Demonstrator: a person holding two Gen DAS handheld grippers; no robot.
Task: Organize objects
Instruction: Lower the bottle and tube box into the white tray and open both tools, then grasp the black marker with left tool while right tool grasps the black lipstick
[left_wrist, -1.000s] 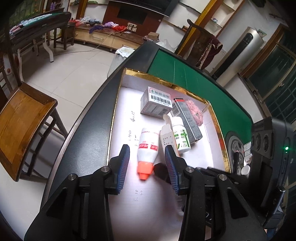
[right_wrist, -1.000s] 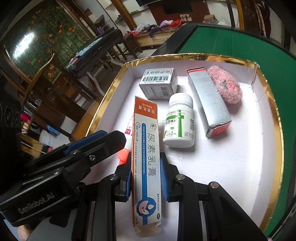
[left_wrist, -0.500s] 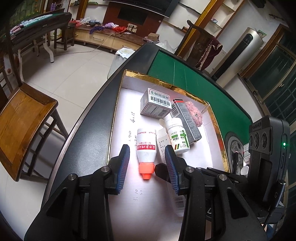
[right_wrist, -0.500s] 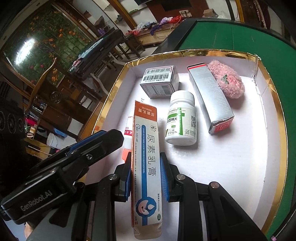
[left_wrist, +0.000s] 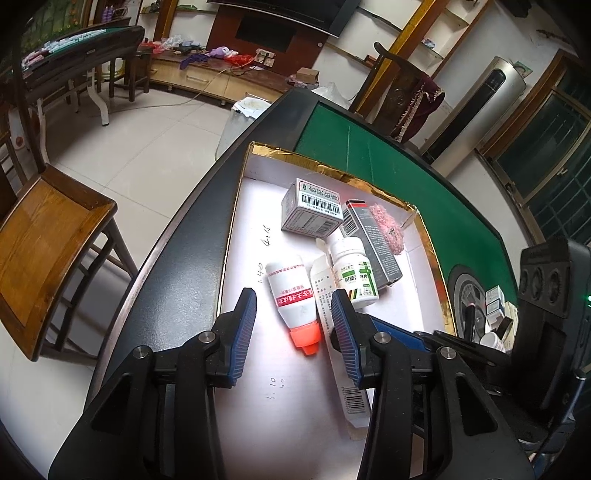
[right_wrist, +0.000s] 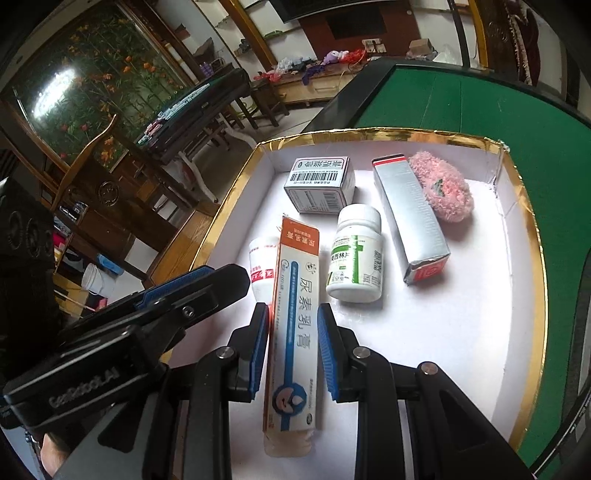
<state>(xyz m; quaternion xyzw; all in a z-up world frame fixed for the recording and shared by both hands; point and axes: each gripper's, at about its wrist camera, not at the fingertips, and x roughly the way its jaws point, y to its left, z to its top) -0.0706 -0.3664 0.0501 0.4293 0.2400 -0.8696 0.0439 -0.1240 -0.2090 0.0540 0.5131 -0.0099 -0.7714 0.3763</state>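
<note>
- Right gripper: fingers clamped on the long ointment carton, held low over the white tray, near edge.
- Left gripper: fingers part open, straddling the red-capped bottle without touching it (lying flat).
- Carton likely light, thin-walled, crushable; grip mid-length on the narrow sides.
- Bottle probably smooth, may roll; take it across the body.

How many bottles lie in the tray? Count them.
2, both lying down: a green-labelled bottle mid-tray, and an orange-capped bottle beside the long box. None looks hidden.
</note>
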